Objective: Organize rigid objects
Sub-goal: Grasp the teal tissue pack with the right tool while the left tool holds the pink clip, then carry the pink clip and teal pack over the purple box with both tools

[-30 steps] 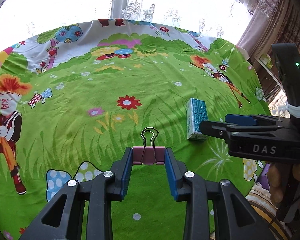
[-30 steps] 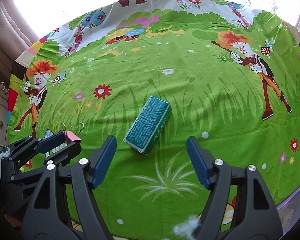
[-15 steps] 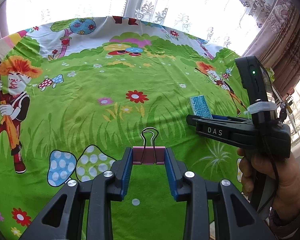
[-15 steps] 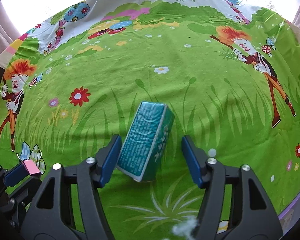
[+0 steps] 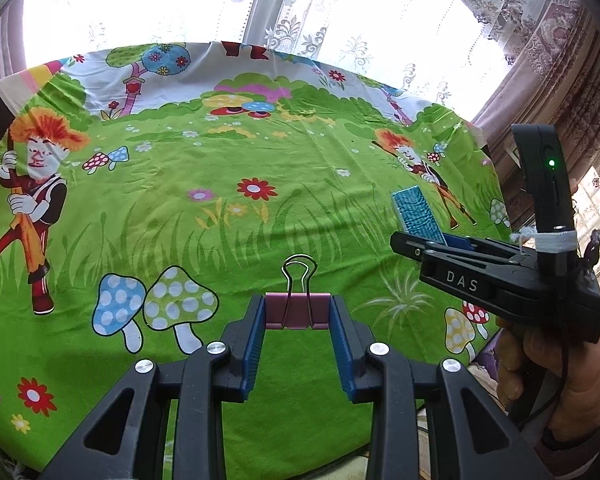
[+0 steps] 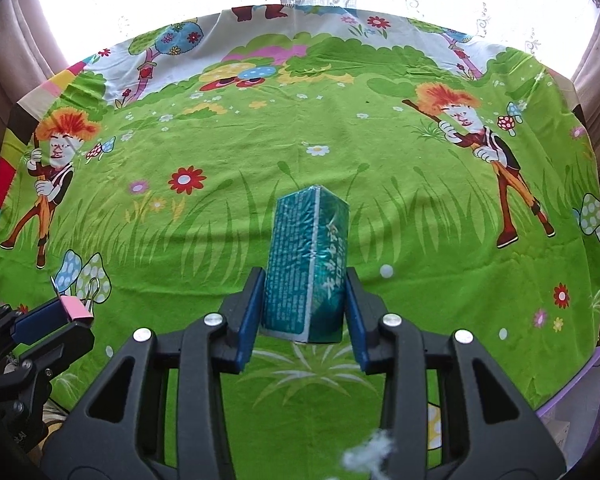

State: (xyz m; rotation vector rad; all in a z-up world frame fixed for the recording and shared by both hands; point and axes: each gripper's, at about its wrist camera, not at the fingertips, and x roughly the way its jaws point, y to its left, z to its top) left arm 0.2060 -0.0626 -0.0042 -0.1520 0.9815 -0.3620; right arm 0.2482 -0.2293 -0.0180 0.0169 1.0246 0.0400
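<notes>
Both my grippers pitch down over the green cartoon cloth [image 5: 260, 152]. My left gripper [image 5: 298, 316] clenches the pink binder clip [image 5: 296, 311]. At 3 o'clock, my right gripper [image 6: 306, 300] grasps the teal box [image 6: 306, 264], lifted.

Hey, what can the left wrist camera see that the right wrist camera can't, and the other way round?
Only the left wrist view shows the person's hand gripping the right gripper's handle, plus the binder clip's wire loops head-on. Only the right wrist view shows the teal box's printed faces, pinched between the right gripper's blue pads, and a white fluff tuft. Both show the cartoon tablecloth, the lace curtains, the clip in the left gripper, and the box.
</notes>
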